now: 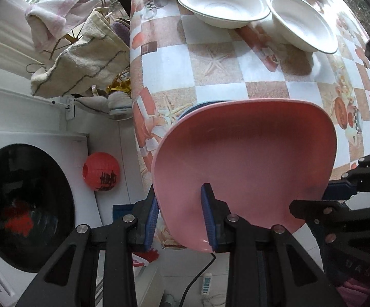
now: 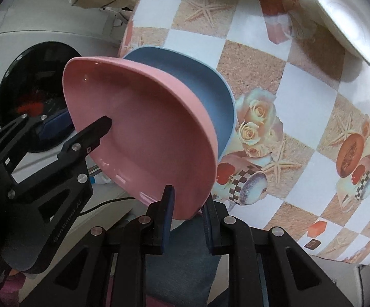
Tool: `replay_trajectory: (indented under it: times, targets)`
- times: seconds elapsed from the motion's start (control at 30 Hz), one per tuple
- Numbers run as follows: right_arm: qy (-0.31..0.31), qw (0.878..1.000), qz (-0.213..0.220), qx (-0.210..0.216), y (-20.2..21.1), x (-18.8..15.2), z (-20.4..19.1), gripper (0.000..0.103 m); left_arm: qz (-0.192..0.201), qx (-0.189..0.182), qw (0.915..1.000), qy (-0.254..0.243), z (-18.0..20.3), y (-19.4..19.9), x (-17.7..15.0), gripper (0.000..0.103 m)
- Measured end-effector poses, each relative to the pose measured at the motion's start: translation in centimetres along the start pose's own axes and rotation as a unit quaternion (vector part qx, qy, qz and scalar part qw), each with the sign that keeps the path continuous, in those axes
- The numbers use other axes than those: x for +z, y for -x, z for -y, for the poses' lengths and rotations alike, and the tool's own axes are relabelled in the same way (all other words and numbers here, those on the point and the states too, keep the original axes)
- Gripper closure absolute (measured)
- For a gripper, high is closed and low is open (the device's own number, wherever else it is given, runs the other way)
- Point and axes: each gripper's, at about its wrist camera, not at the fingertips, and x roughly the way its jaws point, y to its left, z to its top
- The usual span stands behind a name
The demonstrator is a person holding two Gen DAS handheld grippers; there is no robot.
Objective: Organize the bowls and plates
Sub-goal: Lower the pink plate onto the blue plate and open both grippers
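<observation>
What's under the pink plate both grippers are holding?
A blue plate sits under the pink square plate, on the patterned tablecloth. Only its far rim shows; whether the plates touch, or anything lies beneath, is hidden.

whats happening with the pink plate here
A person holds the pink plate with both tools, tilted over the table's near edge. The left tool and the right tool each pinch its rim. A blue plate sits just behind it on the patterned tablecloth, with white bowls farther back.

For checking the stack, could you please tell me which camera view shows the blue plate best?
The right wrist view: the blue plate shows broadly behind the pink plate. The left wrist view shows only a blue sliver above the pink rim.
</observation>
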Motion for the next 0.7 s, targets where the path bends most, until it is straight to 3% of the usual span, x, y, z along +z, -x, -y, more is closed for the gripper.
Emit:
replay_trajectory:
  times: [0.17,0.3,0.33,0.4,0.43,0.57,0.7]
  targets:
    - [-0.012,1.0,0.002,0.0,0.2,0.7,1.7,0.079,0.0,0.001,1.0,0.003,0.1,-0.3,0.1,0.069]
    - [-0.013,1.0,0.001,0.016,0.2,0.5,1.6,0.079,0.001,0.001,1.0,0.008,-0.3,-0.7,0.3,0.053]
    - [-0.01,1.0,0.002,0.014,0.0,-0.1,1.6,0.066,0.003,0.006,0.9999,0.012,-0.5,-0.7,0.3,0.05]
    - [-0.012,1.0,0.015,0.0,0.6,-0.3,2.1,0.02,0.01,0.008,0.9997,0.021,-1.0,-0.5,0.3,0.041]
    - [-0.016,0.999,0.029,-0.003,1.0,-0.6,2.6,0.014,0.012,0.006,0.9995,0.027,-1.3,-0.4,0.3,0.04]
    - [-0.059,0.997,0.052,-0.005,3.0,-1.7,6.5,0.014,0.024,-0.029,0.9974,0.062,-2.6,0.5,0.4,0.032]
    - [-0.126,0.99,0.056,-0.02,3.5,-3.9,11.6,0.014,0.033,-0.06,0.9944,0.081,-2.5,1.3,1.4,0.032]
